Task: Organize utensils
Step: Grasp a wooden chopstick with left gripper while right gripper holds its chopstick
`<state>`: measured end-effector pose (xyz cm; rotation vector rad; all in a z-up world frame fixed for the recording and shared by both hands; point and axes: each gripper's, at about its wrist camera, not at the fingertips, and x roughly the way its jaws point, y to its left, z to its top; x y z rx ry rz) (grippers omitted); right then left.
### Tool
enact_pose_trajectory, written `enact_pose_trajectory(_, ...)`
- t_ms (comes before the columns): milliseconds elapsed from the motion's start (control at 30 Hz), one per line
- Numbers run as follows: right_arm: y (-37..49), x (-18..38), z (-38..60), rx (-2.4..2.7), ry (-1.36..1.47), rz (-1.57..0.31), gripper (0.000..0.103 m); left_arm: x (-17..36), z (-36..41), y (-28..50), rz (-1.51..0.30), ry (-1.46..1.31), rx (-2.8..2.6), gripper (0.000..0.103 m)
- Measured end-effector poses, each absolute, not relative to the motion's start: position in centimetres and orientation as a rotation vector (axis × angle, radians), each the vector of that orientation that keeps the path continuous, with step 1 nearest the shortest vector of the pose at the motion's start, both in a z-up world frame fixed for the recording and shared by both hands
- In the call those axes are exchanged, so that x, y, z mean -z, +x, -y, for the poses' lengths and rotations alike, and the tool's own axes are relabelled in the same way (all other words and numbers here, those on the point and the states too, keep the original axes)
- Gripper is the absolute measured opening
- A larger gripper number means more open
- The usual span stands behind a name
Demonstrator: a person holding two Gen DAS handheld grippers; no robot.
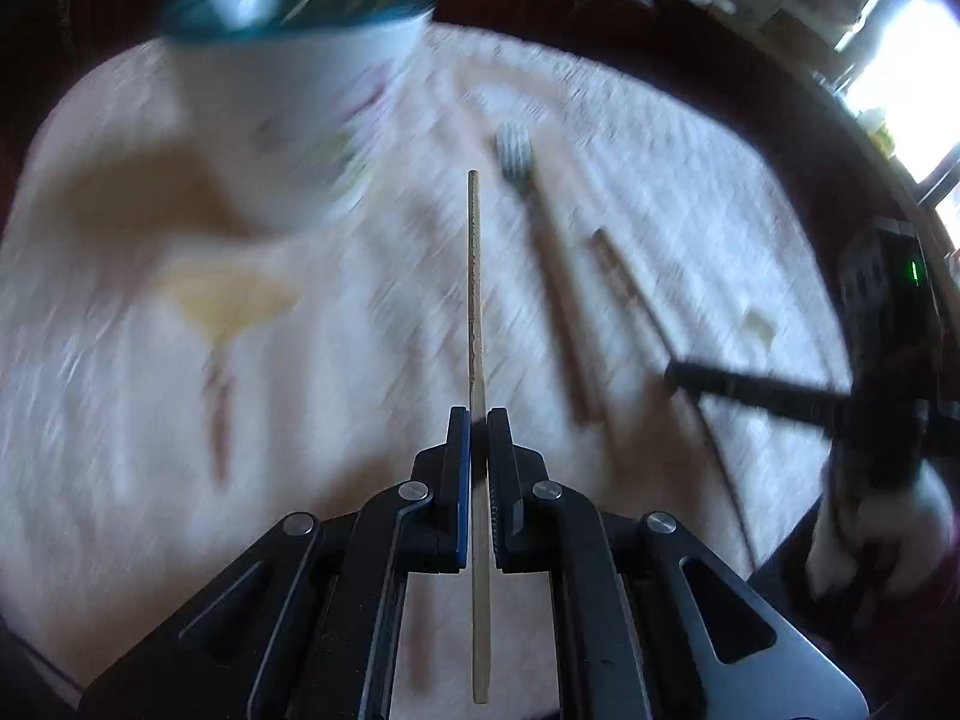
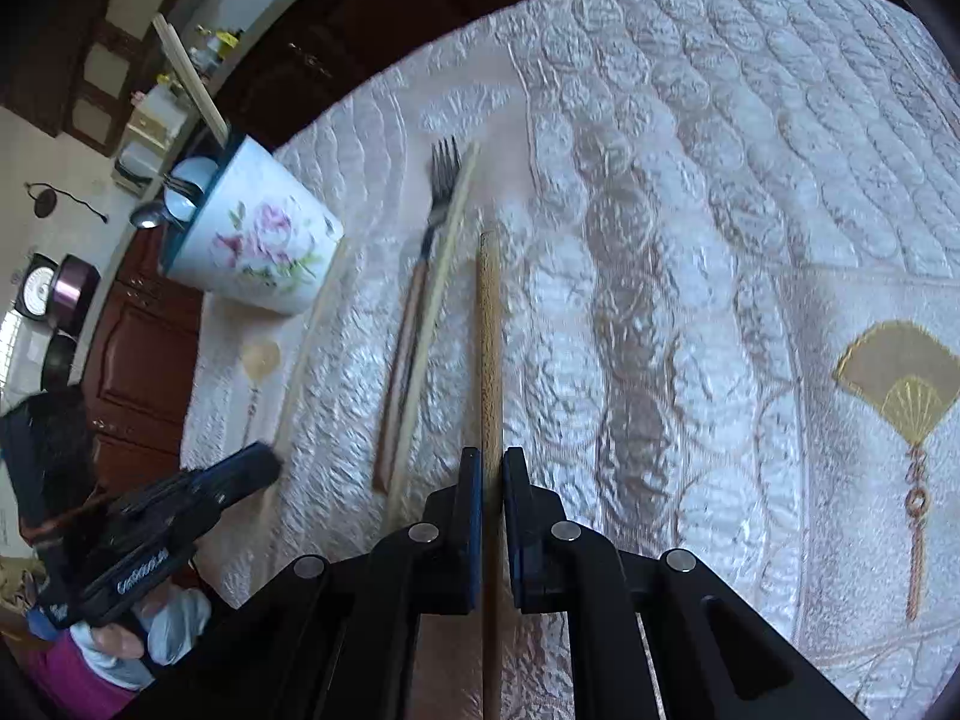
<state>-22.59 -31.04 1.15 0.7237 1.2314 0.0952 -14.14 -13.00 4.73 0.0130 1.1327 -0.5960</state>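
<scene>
Motion blur smears the cup (image 1: 288, 114), its contents, the fork (image 1: 515, 155) and the cloth (image 1: 180, 420) in the left view; in the right view, the bottom edge crops the held chopstick (image 2: 489, 330).

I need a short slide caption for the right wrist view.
Right gripper shut on a chopstick; fork on the cloth; floral cup holds utensils.
</scene>
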Motion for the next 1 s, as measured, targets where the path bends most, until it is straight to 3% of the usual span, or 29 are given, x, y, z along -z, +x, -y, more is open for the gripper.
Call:
enact_pose_trajectory(100, -21.8, -1.5, 30.7, -0.089, 0.68, -1.234, 0.009, -3.9, 11.8, -15.5, -1.156, 0.067, 0.564, 0.004)
enact_pose_trajectory(233, -19.7, -2.5, 30.8, -0.088, 0.621, -1.224, 0.021, -4.0, 11.6, -15.1, -1.135, 0.079, 0.551, 0.008)
enact_pose_trajectory(333, -17.5, -2.9, 30.4, -0.097, 0.536, -1.223, 0.021, -4.8, 11.7, -13.4, -1.095, 0.061, 0.542, 0.022)
enact_pose_trajectory(367, -17.0, -2.9, 30.3, -0.097, 0.517, -1.225, 0.021, -5.0, 12.1, -12.6, -1.083, 0.061, 0.545, 0.032)
enact_pose_trajectory(533, -14.2, -2.0, 30.1, -0.101, 0.421, -1.264, 0.021, -4.7, 15.0, -9.4, -1.054, 0.145, 0.513, 0.034)
enact_pose_trajectory(600, -13.3, -1.3, 30.0, -0.118, 0.416, -1.282, 0.021, -4.2, 16.0, -8.3, -1.064, 0.191, 0.511, 0.034)
enact_pose_trajectory(700, -12.5, -1.0, 29.5, -0.136, 0.395, -1.278, 0.011, -2.9, 17.6, -7.6, -1.105, 0.275, 0.507, 0.029)
enact_pose_trajectory(733, -12.4, -1.1, 29.7, -0.139, 0.397, -1.278, 0.009, -2.9, 17.9, -7.7, -1.082, 0.298, 0.509, 0.024)
enact_pose_trajectory(767, -12.3, -1.3, 29.8, -0.147, 0.404, -1.273, 0.008, -2.9, 18.1, -7.8, -1.073, 0.318, 0.517, 0.008)
enact_pose_trajectory(800, -12.4, -1.7, 29.9, -0.151, 0.408, -1.262, 0.008, -3.0, 18.2, -7.8, -1.079, 0.324, 0.53, 0.005)
enact_pose_trajectory(1000, -13.7, -6.2, 31.8, -0.184, 0.459, -1.153, 0.007, -6.2, 14.6, -7.5, -1.085, 0.118, 0.602, 0.004)
